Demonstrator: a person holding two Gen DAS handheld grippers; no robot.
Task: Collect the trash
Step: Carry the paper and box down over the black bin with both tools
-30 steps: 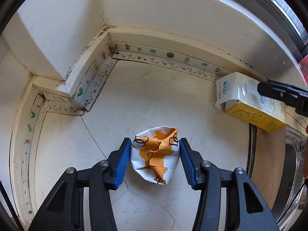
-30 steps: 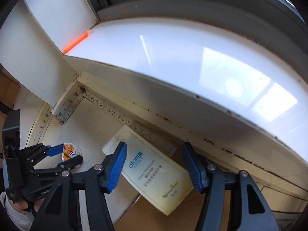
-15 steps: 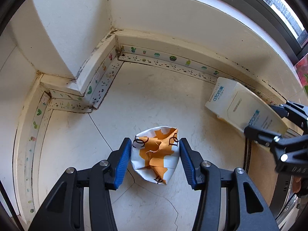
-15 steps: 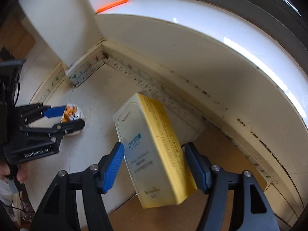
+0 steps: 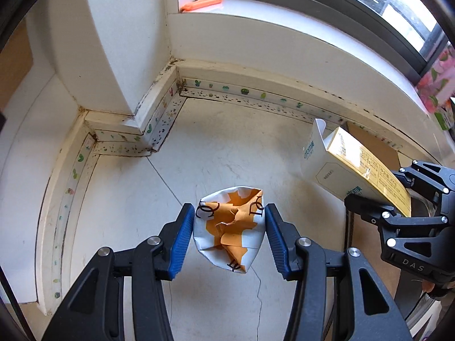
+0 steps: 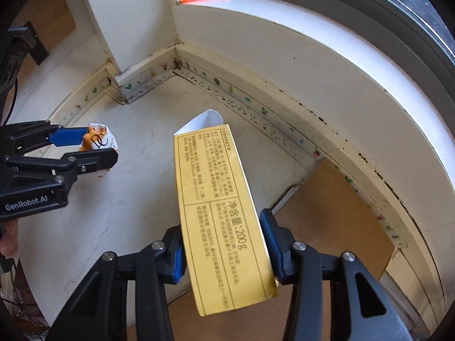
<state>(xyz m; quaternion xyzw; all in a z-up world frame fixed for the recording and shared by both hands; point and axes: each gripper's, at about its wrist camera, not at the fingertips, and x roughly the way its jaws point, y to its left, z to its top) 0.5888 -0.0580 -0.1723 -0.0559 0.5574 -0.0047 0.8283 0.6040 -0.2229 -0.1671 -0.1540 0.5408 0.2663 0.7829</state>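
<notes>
The left gripper [image 5: 229, 228] clamps a crumpled orange-and-white wrapper [image 5: 229, 228] between its blue pads, above the white tabletop [image 5: 227, 147]. To its right, the right gripper [image 6: 223, 251] grips a yellow-and-white carton [image 6: 219, 213], its open flap pointing ahead toward the stained wall corner [image 6: 175, 62].
</notes>
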